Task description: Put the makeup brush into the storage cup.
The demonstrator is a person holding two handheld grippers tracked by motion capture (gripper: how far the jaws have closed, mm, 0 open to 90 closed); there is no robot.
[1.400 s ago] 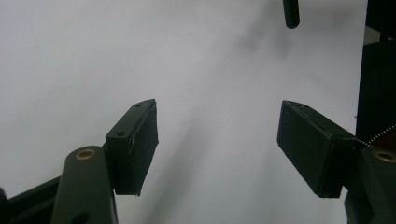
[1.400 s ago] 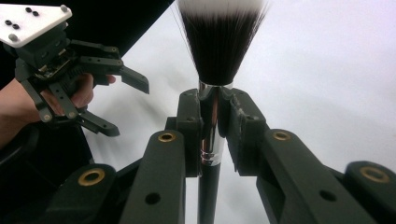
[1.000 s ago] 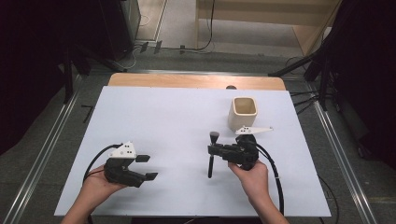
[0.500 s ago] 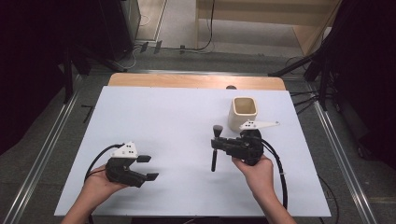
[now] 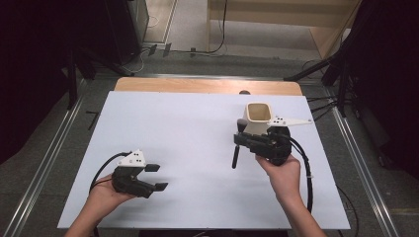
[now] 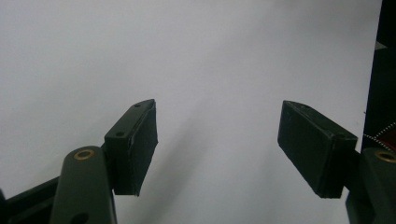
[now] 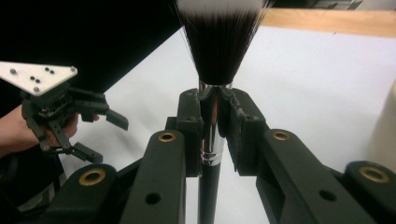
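Note:
A makeup brush [image 5: 235,156] with a black handle, silver ferrule and dark bristles hangs above the white table [image 5: 188,128], bristle end pointing to the far side. My right gripper [image 5: 240,140] is shut on it at the ferrule. In the right gripper view the pads [image 7: 190,126] clamp the silver ferrule of the brush [image 7: 211,135], with my right gripper [image 7: 212,114] just below the bristles. A cream square cup [image 5: 258,116] stands right behind the brush. My left gripper [image 5: 158,177] rests at the near left, open, and in its own view my left gripper [image 6: 217,149] has bare table between its pads.
A wooden strip [image 5: 207,86] runs along the table's far edge. Metal rails [image 5: 54,148] flank both sides. My left gripper [image 7: 102,136] and the hand holding it appear at the left of the right gripper view. The cup's side [image 7: 385,126] is at that view's right edge.
My right gripper has risen and moved toward the cup, carrying the brush with it. The left gripper has stayed put.

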